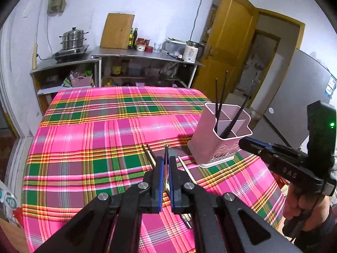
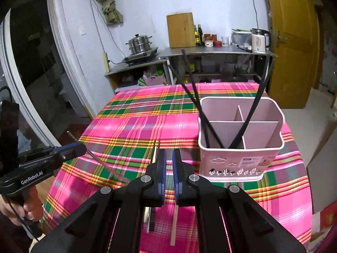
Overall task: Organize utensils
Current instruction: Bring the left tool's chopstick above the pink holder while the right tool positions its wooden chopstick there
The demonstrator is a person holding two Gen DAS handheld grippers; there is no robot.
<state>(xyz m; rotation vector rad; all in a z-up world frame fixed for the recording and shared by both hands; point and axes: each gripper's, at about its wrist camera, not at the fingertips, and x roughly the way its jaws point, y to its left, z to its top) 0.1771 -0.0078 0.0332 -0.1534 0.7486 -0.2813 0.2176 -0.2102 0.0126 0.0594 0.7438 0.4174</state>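
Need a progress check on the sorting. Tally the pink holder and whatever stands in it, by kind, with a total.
pink holder: 1
black chopsticks standing in it: 4
Total: 5
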